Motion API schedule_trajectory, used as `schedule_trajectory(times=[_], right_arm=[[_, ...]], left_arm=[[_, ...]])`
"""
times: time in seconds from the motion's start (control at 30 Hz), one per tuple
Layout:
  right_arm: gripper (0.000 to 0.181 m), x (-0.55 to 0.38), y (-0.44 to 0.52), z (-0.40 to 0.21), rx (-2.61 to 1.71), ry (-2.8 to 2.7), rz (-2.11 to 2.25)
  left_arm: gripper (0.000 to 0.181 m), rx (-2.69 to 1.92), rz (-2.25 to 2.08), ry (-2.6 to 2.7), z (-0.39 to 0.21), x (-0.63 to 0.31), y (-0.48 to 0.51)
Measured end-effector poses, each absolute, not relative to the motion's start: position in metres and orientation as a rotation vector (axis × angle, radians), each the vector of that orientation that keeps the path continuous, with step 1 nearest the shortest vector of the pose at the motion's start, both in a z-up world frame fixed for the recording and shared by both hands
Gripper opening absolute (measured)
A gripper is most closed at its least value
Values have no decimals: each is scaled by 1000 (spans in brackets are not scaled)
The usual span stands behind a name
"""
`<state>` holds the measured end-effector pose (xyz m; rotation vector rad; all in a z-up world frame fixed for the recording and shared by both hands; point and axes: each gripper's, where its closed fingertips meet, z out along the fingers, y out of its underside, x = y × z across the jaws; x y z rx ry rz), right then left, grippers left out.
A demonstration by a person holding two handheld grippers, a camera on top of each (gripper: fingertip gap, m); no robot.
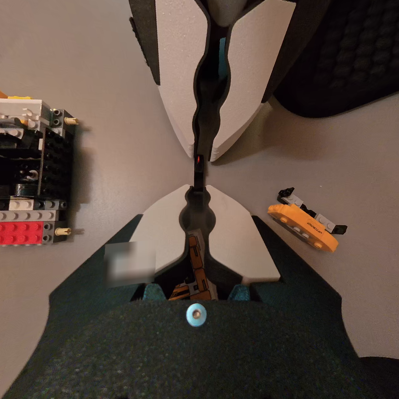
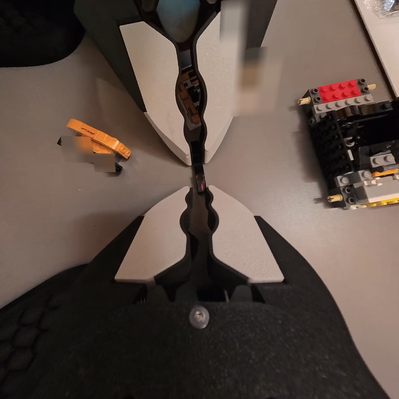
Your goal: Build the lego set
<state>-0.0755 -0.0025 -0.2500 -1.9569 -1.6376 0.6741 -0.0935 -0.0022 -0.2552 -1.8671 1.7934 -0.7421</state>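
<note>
My two grippers meet tip to tip over the grey table. A small black piece with a red mark [image 1: 198,170] [image 2: 199,174] spans both pairs of tips. My left gripper [image 1: 198,188] is shut on one end. A sticker sheet with orange shapes [image 1: 197,269] [image 2: 191,101] also sits between its fingers farther back. My right gripper [image 2: 199,187] is shut on the end with the red mark. Each gripper shows in the other's view: the right [image 1: 201,158], the left [image 2: 196,163]. The black, grey and red car chassis [image 1: 32,172] [image 2: 349,146] lies to one side.
An orange body sub-assembly with grey and black plates [image 1: 302,226] [image 2: 99,138] lies on the table opposite the chassis. A black mesh object [image 1: 345,54] [image 2: 32,32] is at the table's edge. A white surface with a plastic bag [image 2: 384,43] is beyond the chassis. Both grippers' tips are close together, under 4 cm apart.
</note>
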Motion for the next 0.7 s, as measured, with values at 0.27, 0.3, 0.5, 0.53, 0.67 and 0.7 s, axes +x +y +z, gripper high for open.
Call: schedule_trajectory(times=[0.27, 0.3, 0.5, 0.53, 0.67, 0.7], right_arm=[[10, -75, 0, -245, -1952, -1614, 693], [8, -76, 0, -242, -1949, -1601, 710], [0, -77, 0, -246, -1978, -1603, 712], [0, -77, 0, -247, -1982, -1598, 720], [0, -77, 0, -247, -1997, -1594, 737], [0, -77, 0, -248, -2001, -1596, 739]], left_arm=[[8, -1867, -744, 1793, -255, -93, -2], [8, -1867, -743, 1793, -255, -93, -2], [8, -1866, -742, 1793, -255, -93, -2], [8, -1866, -742, 1793, -255, -93, -2], [8, -1865, -745, 1793, -255, -93, -2], [8, -1865, -745, 1793, -255, -93, -3]])
